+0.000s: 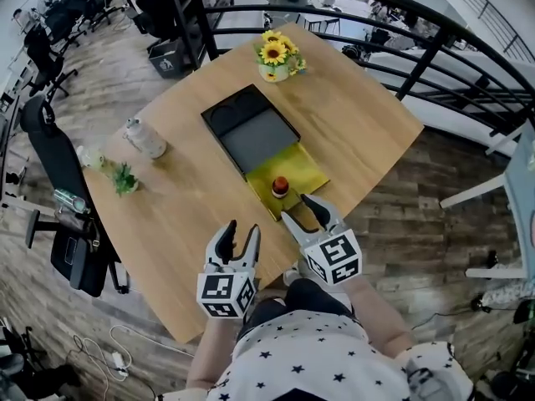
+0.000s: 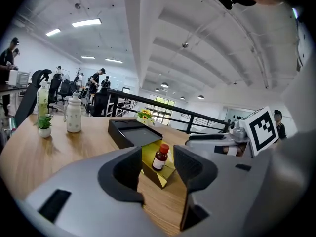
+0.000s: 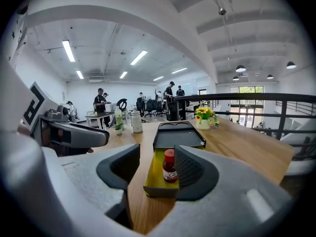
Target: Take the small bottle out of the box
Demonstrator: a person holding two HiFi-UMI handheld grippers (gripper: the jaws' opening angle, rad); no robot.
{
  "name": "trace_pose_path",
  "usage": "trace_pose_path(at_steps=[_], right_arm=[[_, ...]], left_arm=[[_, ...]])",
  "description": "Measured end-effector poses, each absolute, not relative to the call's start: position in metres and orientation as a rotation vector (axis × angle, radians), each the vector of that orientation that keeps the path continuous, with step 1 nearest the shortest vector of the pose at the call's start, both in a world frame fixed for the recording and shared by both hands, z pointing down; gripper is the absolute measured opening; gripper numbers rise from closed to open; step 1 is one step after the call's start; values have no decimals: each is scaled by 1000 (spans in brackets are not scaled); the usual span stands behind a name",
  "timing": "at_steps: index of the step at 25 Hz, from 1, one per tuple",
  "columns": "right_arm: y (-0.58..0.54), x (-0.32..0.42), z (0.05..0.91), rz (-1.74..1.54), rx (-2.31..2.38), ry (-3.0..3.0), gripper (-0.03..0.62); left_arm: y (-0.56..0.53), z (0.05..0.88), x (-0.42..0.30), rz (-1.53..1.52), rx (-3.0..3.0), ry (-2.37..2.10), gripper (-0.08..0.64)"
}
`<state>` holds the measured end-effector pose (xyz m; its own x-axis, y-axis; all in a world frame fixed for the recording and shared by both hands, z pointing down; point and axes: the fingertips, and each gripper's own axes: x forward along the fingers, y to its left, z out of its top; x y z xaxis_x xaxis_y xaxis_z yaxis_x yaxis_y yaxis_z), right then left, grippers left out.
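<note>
Looking down, I see the small bottle (image 1: 280, 186) standing upright in the yellow near end of the open box (image 1: 306, 167) on the tabletop (image 1: 192, 207). The right gripper (image 1: 301, 209) waits just near the box, jaws wide apart, holding nothing. The left gripper (image 1: 241, 229), further left, is the same.

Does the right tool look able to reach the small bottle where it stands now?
Probably yes. The bottle stands upright in the open yellow tray with nothing covering it. The right tool sits just short of it, jaws apart, and nothing lies between them.
</note>
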<state>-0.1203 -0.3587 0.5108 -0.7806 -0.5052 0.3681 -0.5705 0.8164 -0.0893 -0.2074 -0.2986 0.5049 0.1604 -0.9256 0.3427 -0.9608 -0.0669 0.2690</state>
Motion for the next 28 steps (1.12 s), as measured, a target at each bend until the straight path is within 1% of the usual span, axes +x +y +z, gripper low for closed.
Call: trace_pose_path(at_steps=[12, 28], right_arm=[[-393, -142, 550, 269, 685, -2614, 198], [-419, -161, 579, 261, 595, -2549, 196]], left_arm=[[-327, 525, -212, 150, 1937, -1790, 189], [-352, 534, -225, 99, 1864, -1817, 189]])
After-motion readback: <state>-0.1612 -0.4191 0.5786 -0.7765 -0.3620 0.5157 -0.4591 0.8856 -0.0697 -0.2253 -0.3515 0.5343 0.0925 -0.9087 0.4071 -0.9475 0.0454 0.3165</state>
